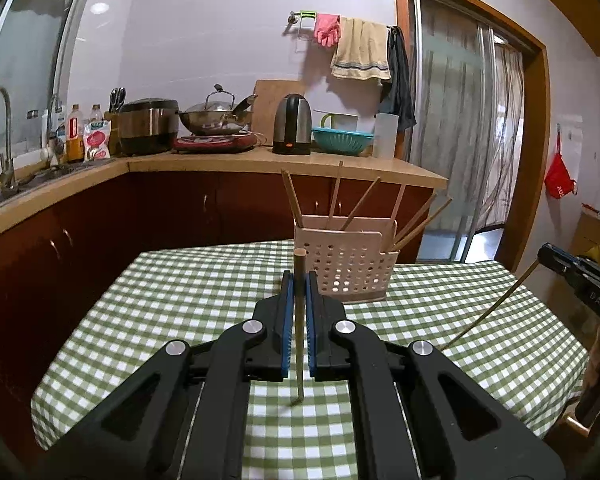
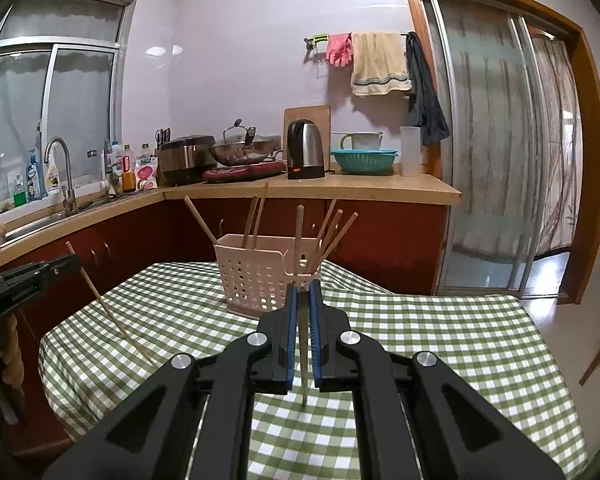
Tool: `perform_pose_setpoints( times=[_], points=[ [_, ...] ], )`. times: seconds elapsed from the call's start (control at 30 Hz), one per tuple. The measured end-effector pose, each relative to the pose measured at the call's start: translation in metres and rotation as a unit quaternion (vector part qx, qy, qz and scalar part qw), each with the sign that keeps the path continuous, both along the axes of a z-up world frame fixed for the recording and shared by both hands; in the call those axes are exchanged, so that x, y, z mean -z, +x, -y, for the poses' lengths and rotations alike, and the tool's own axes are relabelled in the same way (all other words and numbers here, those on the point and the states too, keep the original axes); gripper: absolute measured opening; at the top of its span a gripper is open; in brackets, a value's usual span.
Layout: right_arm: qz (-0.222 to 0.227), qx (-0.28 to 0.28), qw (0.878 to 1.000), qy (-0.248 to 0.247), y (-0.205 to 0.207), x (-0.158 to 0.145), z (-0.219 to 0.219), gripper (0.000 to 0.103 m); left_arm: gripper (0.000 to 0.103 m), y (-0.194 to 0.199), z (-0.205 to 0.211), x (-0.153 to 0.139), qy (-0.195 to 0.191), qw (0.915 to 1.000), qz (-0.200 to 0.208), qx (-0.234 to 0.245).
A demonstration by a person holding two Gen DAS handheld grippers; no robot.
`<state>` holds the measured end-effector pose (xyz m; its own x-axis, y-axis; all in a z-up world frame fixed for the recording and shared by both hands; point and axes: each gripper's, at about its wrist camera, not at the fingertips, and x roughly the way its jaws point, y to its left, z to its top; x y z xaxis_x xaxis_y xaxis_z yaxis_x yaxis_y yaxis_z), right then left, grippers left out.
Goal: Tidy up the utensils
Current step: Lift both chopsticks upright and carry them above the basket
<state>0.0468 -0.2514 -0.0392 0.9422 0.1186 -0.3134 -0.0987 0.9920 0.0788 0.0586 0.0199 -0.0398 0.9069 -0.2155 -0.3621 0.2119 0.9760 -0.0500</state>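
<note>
A pale perforated utensil holder [image 1: 352,268] [image 2: 252,276] stands on the green checked tablecloth [image 1: 172,304] with several wooden chopsticks leaning in it. My left gripper [image 1: 299,280] hangs above the cloth, just before the holder, shut on one wooden chopstick [image 1: 299,344] held nearly upright between its blue pads. My right gripper [image 2: 304,288] is likewise shut on a second chopstick [image 2: 304,364], whose lower end hangs over the cloth. Each gripper shows in the other's view: the right gripper [image 1: 544,254] with its slanted stick [image 1: 496,308], the left gripper [image 2: 74,260] with its own stick [image 2: 108,308].
Behind the table runs a kitchen counter [image 1: 284,164] with a kettle [image 1: 293,124], wok [image 1: 214,116], rice cooker [image 1: 148,126], teal colander [image 1: 342,140] and sink tap [image 1: 0,136]. A glass sliding door [image 2: 496,152] is at the right.
</note>
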Motion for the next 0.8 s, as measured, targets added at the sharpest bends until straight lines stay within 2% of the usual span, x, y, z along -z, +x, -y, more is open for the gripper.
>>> perform_pose_setpoints(
  times=[0.5, 0.8],
  points=[
    [0.007, -0.005, 1.000, -0.002, 0.031, -0.004, 0.000, 0.007, 0.006, 0.037, 0.012, -0.003, 0.008, 1.0000, -0.003, 0.003],
    [0.009, 0.000, 1.000, 0.002, 0.043, -0.005, 0.004, 0.007, 0.006, 0.046, 0.019, -0.001, 0.014, 0.9999, 0.005, 0.002]
  ],
)
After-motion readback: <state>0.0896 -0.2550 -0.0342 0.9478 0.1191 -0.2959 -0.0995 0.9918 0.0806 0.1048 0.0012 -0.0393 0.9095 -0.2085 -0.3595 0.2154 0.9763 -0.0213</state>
